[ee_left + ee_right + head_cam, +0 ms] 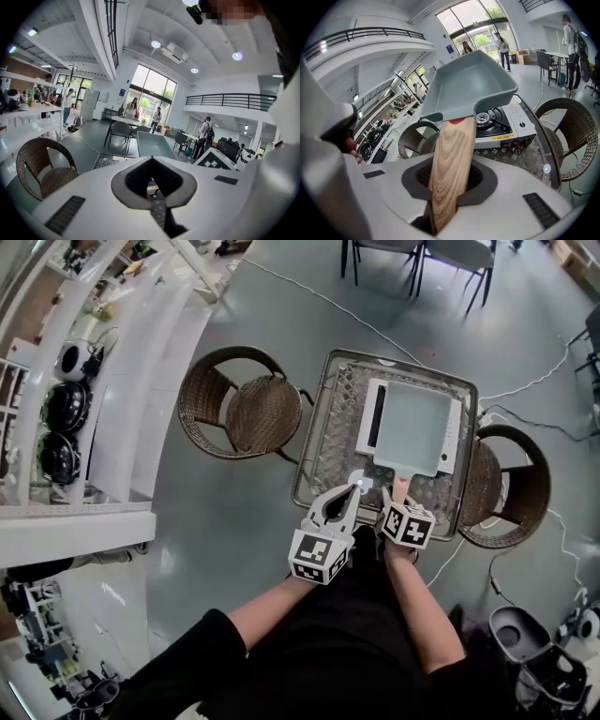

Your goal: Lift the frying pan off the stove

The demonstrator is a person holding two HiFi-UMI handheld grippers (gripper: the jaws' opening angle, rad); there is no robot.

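From the head view, my right claw [398,499] is clamped on the wooden handle [401,487] of the pan [412,427]. The square grey-green pan lies just beyond the claw, over the white stove [367,423] on the table [314,460]. The pan's long axis runs from the handle at my end straight away from me towards the far edge of the table, handle nearest my body. My left claw [353,489] sits just left of the handle, apart from it, with its tips together. In the left gripper view, the left claw [151,160] has its jaws closed tip to tip with nothing in the opening between them. The pan [154,145] shows ahead as a grey trough reaching away from me, and the table [105,161] is low at the left. In the right gripper view, the right claw [449,180] has both jaws pressed on the handle [450,159], which passes right through the opening. The pan [473,84] stands above and beyond the jaws, its far end tipped upward and leaning a little right. Beneath it I can see the stove [508,123] with its black burner uncovered, so the pan hangs clear above it.
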